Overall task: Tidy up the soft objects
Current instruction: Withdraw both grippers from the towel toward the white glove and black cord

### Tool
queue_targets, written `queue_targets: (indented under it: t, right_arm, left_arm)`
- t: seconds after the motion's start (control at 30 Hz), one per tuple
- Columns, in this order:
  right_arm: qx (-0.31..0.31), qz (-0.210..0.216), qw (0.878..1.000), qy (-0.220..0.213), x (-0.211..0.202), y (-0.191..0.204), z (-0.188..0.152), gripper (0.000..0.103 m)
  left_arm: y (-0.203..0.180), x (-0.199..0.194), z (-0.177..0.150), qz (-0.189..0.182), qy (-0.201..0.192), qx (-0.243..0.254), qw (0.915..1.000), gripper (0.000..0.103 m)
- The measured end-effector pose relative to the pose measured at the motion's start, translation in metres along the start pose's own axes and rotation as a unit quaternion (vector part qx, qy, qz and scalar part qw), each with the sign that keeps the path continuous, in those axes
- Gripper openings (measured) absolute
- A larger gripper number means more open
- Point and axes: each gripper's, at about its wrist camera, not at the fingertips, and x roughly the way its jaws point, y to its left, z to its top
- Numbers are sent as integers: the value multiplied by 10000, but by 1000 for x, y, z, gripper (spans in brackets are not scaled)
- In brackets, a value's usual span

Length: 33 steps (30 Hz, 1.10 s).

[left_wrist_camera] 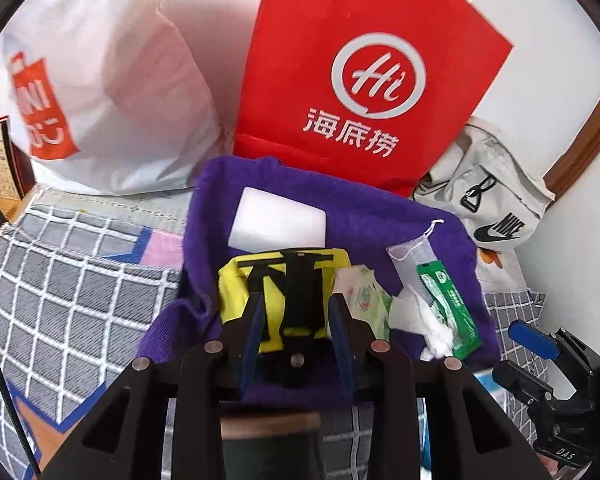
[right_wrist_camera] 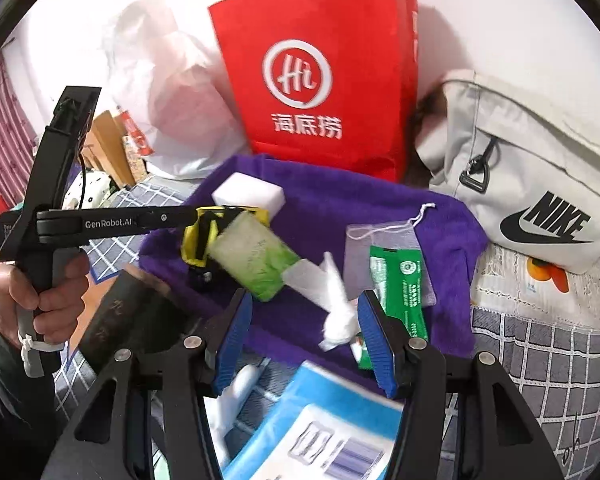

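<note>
1. The surface is a bed under a grey coverlet (left_wrist_camera: 80, 280) with a white grid pattern; a white wall rises behind it, and a striped curtain (right_wrist_camera: 4, 128) shows at the far left of the right wrist view.
2. A purple towel (left_wrist_camera: 380, 216) lies spread on the coverlet and carries the soft things.
3. Against the wall stand three containers: a white plastic shopping bag (left_wrist_camera: 112, 92) at left, a red paper bag (left_wrist_camera: 364, 80) with a white logo in the middle, and a pale grey sling bag (right_wrist_camera: 540, 168) at right. What is inside them cannot be seen.
4. On the towel lies a white sponge block (left_wrist_camera: 276, 220), at the far side, near the red bag.
5. A yellow and black pouch (left_wrist_camera: 284, 296) sits just in front of the sponge, its long axis running away from the left wrist camera.
6. A green and white tissue pack (right_wrist_camera: 256, 260) lies beside the pouch, tilted, its long axis slanting down to the right in the right wrist view.
7. A crumpled white tissue (right_wrist_camera: 332, 300) lies next to it, then a green sachet (right_wrist_camera: 404, 292) resting on a sheer drawstring pouch (right_wrist_camera: 384, 240), pointing toward the camera.
8. The left hand-held gripper (left_wrist_camera: 296, 312) hangs over the yellow pouch, its blue pads either side of it; whether they press on it I cannot tell.
9. The right hand-held gripper (right_wrist_camera: 304, 336) stands spread and empty above the towel's near edge, with a blue and white packet (right_wrist_camera: 324, 432) beneath it.
10. A hand (right_wrist_camera: 40, 300) grips the left handle.
</note>
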Motion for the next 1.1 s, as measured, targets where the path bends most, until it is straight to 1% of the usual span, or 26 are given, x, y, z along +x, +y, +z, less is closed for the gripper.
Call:
queue_targets:
  t: [0.17, 0.23, 0.3, 0.37, 0.4, 0.47, 0.6, 0.67, 0.7, 0.73, 0.8, 0.87, 0.97, 1.1]
  right_arm:
    - [-103, 62, 9999, -54, -20, 22, -15, 55]
    - [-93, 78, 9999, -46, -28, 30, -26, 55]
    - [-23, 187, 9998, -1, -34, 37, -41, 55]
    - [86, 362, 9993, 58, -37, 41, -54, 55]
    - [154, 468, 9987, 93, -39, 43, -61, 52]
    - [216, 627, 9977, 162, -42, 50, -75, 49]
    - [67, 609, 9976, 315, -42, 70, -93, 48]
    - [-108, 559, 9975, 406, -39, 85, -101, 48]
    - [-194, 536, 9973, 467, -36, 93, -105, 48]
    - [-278, 536, 9968, 522, -34, 100, -109, 48]
    - [-407, 426, 9967, 556, -28, 109, -115, 48]
    - [-498, 274, 9964, 624, -21, 114, -120, 47]
    - [-660, -101, 9943, 831, -7, 118, -128, 40]
    - [-748, -391, 9918, 960, 3, 120, -136, 39]
  left_arm:
    - [0, -27, -17, 10, -119, 54, 9999, 31]
    - [0, -39, -26, -1, -151, 118, 9998, 31]
    - [1, -48, -34, -18, -173, 129, 9998, 31]
    - [3, -55, -43, -120, -192, 109, 9997, 31]
    - [5, -60, -48, -229, -189, 97, 9995, 31]
    - [6, -65, -57, -315, -163, 86, 9993, 31]
    - [11, -79, -75, -360, -199, 77, 9991, 31]
    - [15, -85, -85, -391, -229, 54, 9990, 32]
    - [17, -87, -89, -409, -242, 49, 9989, 35]
    - [19, -90, -95, -414, -263, 56, 9988, 40]
    - [23, -94, -103, -405, -324, 76, 9986, 44]
    - [25, -96, -111, -383, -339, 145, 9986, 44]
    - [27, -98, -121, -405, -359, 253, 9982, 43]
    - [32, -96, -132, -578, -293, 301, 9974, 43]
